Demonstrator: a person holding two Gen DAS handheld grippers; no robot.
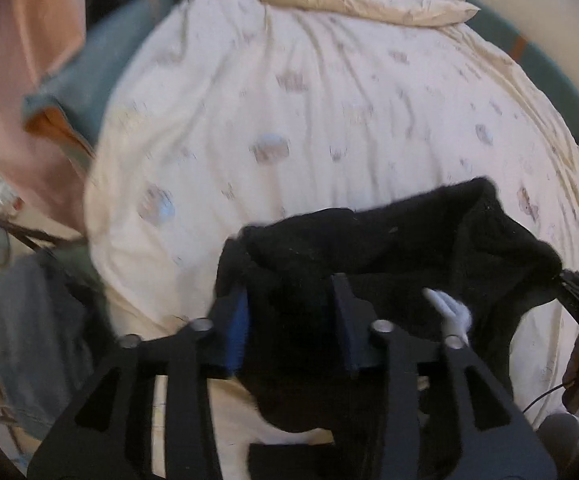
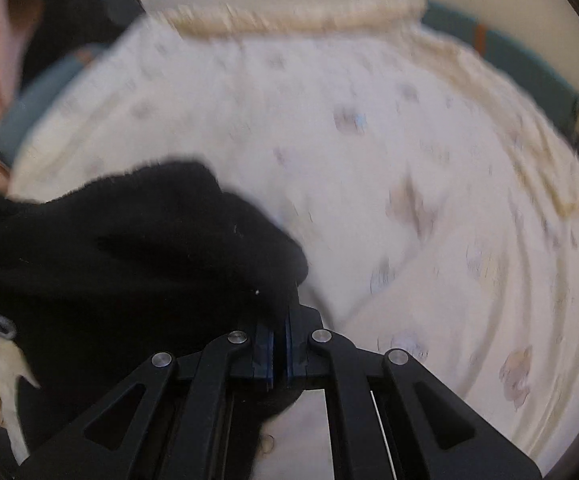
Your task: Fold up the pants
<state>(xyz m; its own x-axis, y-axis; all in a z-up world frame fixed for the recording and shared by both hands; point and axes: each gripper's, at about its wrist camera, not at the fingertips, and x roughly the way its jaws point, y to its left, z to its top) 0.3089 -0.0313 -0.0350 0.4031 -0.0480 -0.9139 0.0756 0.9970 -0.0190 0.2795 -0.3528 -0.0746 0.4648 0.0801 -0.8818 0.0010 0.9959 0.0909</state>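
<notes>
Black fleece pants (image 1: 369, 248) hang bunched above the near edge of a bed covered by a cream printed duvet (image 1: 309, 100), stretched between both tools. In the left wrist view the left gripper (image 1: 293, 312) has its jaws parted, dark cloth lying between the blue pads; whether they press it cannot be told. In its own view the right gripper (image 2: 279, 320) is pinched tight on the fabric's edge. A white drawstring (image 1: 449, 312) dangles from the waistband.

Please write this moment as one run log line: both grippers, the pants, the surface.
left gripper: open, black pants between its jaws | right gripper: shut on black pants | surface: white patterned bedcover
</notes>
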